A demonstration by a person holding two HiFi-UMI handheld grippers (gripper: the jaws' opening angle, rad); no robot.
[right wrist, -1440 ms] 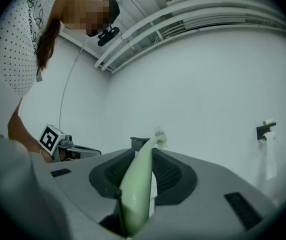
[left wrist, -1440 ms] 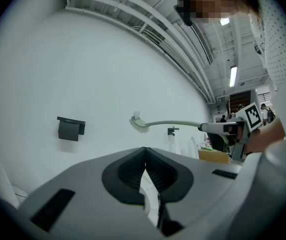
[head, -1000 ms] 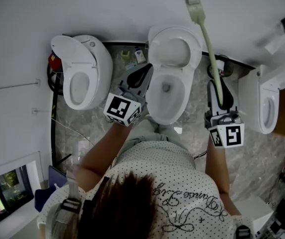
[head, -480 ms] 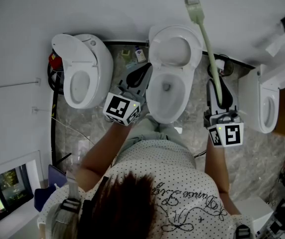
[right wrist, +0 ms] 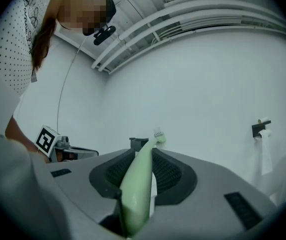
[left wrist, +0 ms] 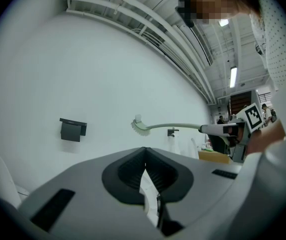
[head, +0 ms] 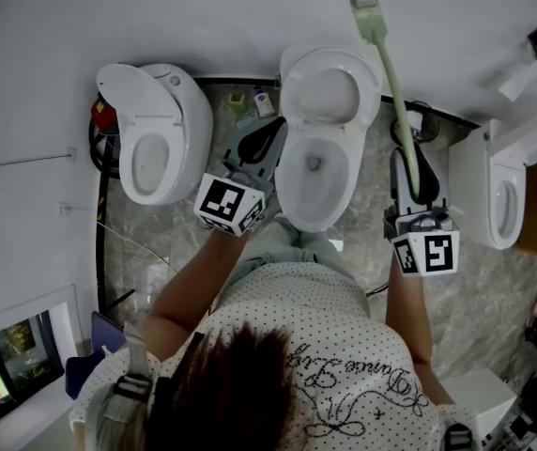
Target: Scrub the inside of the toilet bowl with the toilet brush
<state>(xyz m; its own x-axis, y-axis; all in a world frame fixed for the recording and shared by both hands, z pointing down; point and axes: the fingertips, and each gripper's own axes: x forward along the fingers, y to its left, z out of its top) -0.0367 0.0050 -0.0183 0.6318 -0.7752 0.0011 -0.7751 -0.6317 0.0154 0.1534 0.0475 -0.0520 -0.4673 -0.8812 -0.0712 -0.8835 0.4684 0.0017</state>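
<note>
Looking down from the head view, the biggest thing is the plain white wall [head: 156, 17] out ahead of both grippers, then the marbled floor [head: 367, 205] under them. Three toilets stand along that wall. The middle toilet [head: 292, 195] sits between the two grippers with its lid up and its bowl open. Another toilet [head: 156, 139] is off past the left gripper's outer side, and a third toilet [head: 494, 195] is just past the right gripper's outer side.

The left gripper [head: 267, 139] hangs just beside the left edge of the middle bowl. Going by its own view, its jaws are pressed together with nothing in them.

The right gripper [head: 409, 163] is on the other side of that bowl, clamped around the handle of the pale green toilet brush [head: 392, 83]. The handle runs right up between the jaws in the right gripper view. From there the brush sticks out ahead of the gripper, passing the right side of the raised lid. Its bristle end is out by the wall, so it's nowhere in the bowl. Can't tell if the bristles actually touch the wall.

Smallest bit: a dark paper holder [left wrist: 73, 129] on the wall, ahead and left of the left gripper.
</note>
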